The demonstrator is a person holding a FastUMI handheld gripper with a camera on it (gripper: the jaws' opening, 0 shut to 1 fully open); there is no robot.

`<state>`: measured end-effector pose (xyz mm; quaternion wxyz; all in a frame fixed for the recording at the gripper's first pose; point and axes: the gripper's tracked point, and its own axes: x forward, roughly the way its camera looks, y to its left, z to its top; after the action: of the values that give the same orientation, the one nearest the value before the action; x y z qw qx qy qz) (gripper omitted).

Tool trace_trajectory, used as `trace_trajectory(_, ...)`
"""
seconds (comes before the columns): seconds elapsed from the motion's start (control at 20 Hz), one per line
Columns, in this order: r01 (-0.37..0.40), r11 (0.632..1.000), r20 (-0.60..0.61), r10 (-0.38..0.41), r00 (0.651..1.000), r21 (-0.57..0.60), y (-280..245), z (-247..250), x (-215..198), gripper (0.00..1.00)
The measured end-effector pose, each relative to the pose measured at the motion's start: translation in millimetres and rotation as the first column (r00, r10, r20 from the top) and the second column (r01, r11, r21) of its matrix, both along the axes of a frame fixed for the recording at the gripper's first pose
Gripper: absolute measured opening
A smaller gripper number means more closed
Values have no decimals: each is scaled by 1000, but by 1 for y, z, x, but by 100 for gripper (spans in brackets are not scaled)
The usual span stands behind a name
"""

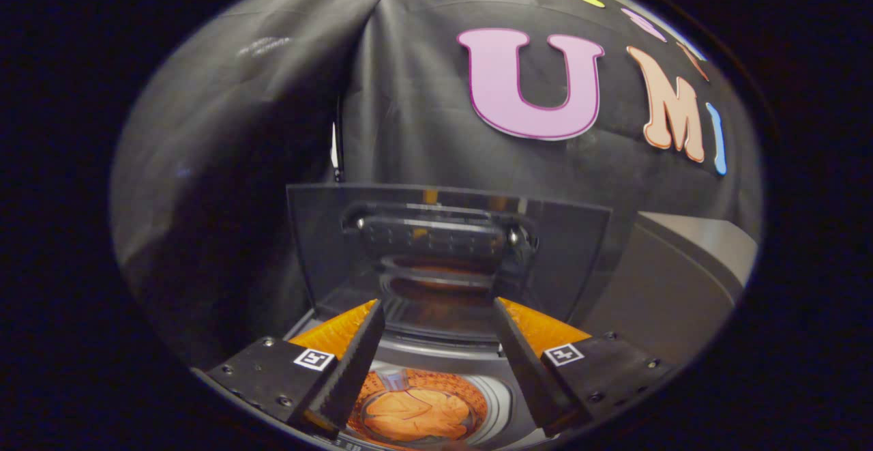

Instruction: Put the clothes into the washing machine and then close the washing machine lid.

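Note:
A small top-loading washing machine (436,355) stands right below and ahead of my fingers. Its dark see-through lid (314,246) is raised upright beyond the fingertips, with a handle bar (436,236) across it. Down in the round drum lies an orange garment (419,413), seen between the two fingers. My gripper (436,311) hangs above the drum opening, open, with nothing between its fingers.
The black cloth wall of the booth hangs close behind the lid. A grey boxy appliance (682,280) stands to the right of the washing machine, its top level with the raised lid's lower half.

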<state>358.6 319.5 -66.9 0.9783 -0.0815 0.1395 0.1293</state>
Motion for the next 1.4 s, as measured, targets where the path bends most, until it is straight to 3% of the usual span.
trace_trajectory(0.25, 1, 999, 65, -4, 998, 51, 7, 53, 22, 96)
trace_trajectory(0.6, 18, 982, 152, -47, 987, 186, 26, 106, 88, 96)
trace_trajectory(0.85, -13, 996, 322, -15, 947, 86, 51, 124, 124, 96)
trace_trajectory(1.05, -4, 995, 258, -21, 966, 95, 67, 92, 135, 97)
trace_trajectory(1.2, 10, 1000, 190, -10, 982, -2, 69, 64, 138, 96)
trace_trajectory(1.3, 19, 996, 102, -28, 994, 88, 69, 49, 138, 96)
trace_trajectory(1.4, -3, 997, 94, -4, 996, 74, 74, 45, 137, 96)
